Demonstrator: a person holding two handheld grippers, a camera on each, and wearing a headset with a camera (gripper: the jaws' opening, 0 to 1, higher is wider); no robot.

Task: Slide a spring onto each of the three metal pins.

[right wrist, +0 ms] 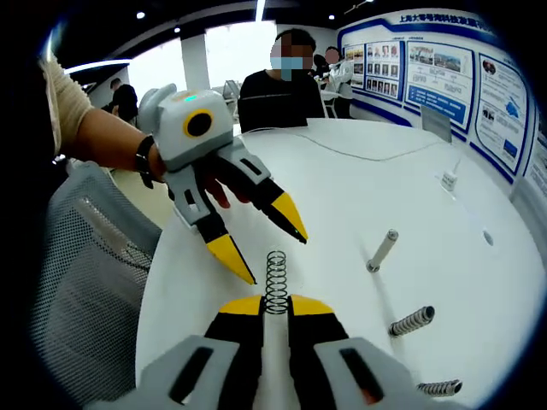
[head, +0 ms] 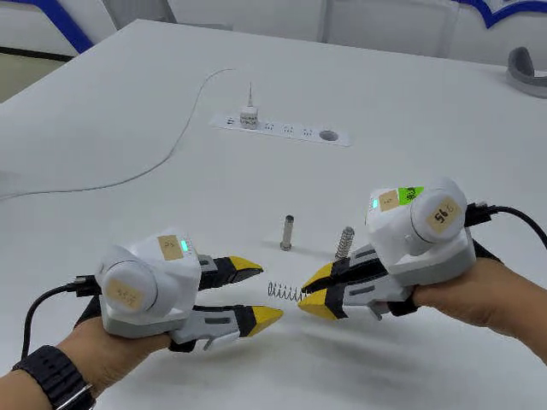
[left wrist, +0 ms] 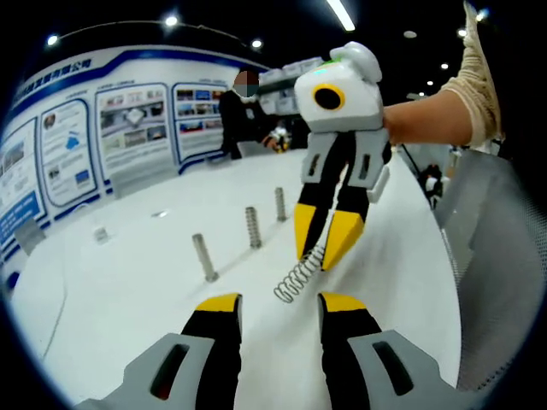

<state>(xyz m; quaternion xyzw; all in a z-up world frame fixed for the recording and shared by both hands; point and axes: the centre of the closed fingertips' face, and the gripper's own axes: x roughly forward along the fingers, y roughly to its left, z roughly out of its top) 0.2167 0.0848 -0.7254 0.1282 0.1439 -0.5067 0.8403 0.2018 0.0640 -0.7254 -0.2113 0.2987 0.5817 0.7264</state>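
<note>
A loose spring [head: 285,292] [right wrist: 275,282] [left wrist: 299,273] lies level just above the white table [head: 171,213], one end pinched in my right gripper [head: 312,293] [right wrist: 275,307] [left wrist: 318,256], which is shut on it. My left gripper [head: 259,293] [left wrist: 279,303] [right wrist: 269,248] faces it, open, with the spring's free end between its yellow tips and not touching them. Beyond stands a bare metal pin [head: 287,232] [left wrist: 203,256] [right wrist: 382,250]. To its right is a pin wearing a spring [head: 344,243] [left wrist: 252,226] [right wrist: 413,321]. A third pin [left wrist: 279,203] [right wrist: 440,388] also looks sprung.
A white power strip [head: 282,128] with a plugged adapter [head: 249,115] lies farther back, its cable [head: 171,145] curving left. A grey curved object [head: 528,73] sits at the far right edge. A person [right wrist: 291,81] sits across the table. A mesh chair [right wrist: 85,282] stands beside it.
</note>
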